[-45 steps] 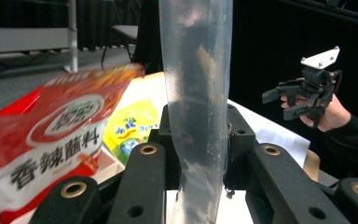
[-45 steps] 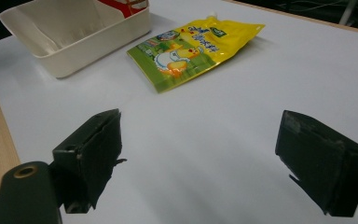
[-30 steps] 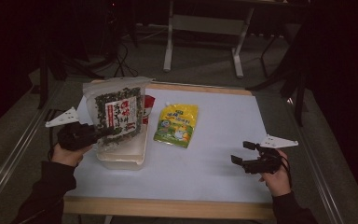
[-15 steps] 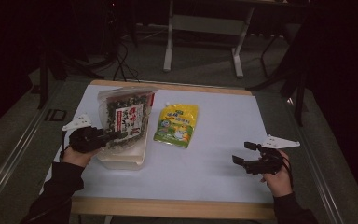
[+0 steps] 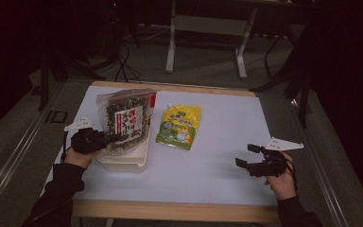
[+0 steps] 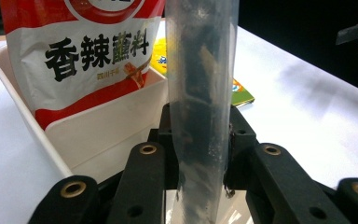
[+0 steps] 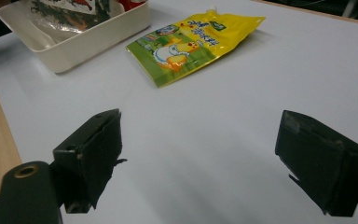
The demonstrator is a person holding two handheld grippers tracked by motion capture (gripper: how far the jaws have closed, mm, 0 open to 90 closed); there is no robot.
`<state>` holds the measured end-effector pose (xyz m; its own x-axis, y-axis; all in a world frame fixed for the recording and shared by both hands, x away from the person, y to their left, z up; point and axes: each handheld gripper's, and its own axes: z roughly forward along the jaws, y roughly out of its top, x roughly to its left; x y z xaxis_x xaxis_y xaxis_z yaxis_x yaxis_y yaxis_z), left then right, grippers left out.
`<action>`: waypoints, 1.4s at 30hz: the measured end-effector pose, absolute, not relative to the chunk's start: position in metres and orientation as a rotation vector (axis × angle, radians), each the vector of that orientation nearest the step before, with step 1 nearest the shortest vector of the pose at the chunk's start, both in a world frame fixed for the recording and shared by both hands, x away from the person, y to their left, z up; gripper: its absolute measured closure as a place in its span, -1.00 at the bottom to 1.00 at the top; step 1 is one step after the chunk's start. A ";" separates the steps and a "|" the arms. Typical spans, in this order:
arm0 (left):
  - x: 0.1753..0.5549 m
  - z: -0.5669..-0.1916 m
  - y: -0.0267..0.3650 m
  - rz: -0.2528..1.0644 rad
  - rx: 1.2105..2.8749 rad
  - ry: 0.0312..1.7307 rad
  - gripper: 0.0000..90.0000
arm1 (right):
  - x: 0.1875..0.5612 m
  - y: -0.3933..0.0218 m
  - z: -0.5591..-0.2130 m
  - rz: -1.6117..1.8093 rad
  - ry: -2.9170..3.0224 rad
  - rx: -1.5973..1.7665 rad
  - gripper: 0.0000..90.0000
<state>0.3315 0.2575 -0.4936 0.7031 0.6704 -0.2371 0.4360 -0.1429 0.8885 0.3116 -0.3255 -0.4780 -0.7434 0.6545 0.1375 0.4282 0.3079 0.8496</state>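
The counter (image 5: 217,170) is a white sheet with a wooden edge along the near side, lit against a dark room. Toward its left sits a shallow white tray (image 5: 123,163), and above it, tilted and leaning over the tray, is a clear resealable bag of dark seaweed snack (image 5: 125,118) with a red and white label. The left gripper (image 5: 105,140) holds that bag from the left side: in the left gripper view the bag's clear edge (image 6: 200,93) stands upright between the black fingers (image 6: 142,172), which are drawn in narrow and pressed on it. That view also shows a red and white sachet (image 6: 81,51) with black characters standing inside the tray, against its wall. Just right of the tray, lying flat on the counter, is a yellow and green pouch (image 5: 179,125). Well apart from all this, at the near right, the right gripper (image 5: 246,156) hovers over bare counter, its fingers (image 7: 91,149) spread wide with nothing between them.
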 end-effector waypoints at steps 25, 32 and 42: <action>0.326 -0.509 0.263 0.280 1.790 0.882 0.66 | 0.310 -0.326 -0.478 1.410 2.344 0.988 -0.68; 0.326 -0.504 0.262 0.268 1.789 0.903 0.44 | 0.310 -0.327 -0.477 1.410 2.342 0.991 -0.69; 0.320 -0.481 0.265 0.347 1.754 0.894 0.27 | 0.311 -0.327 -0.478 1.408 2.342 0.991 -0.69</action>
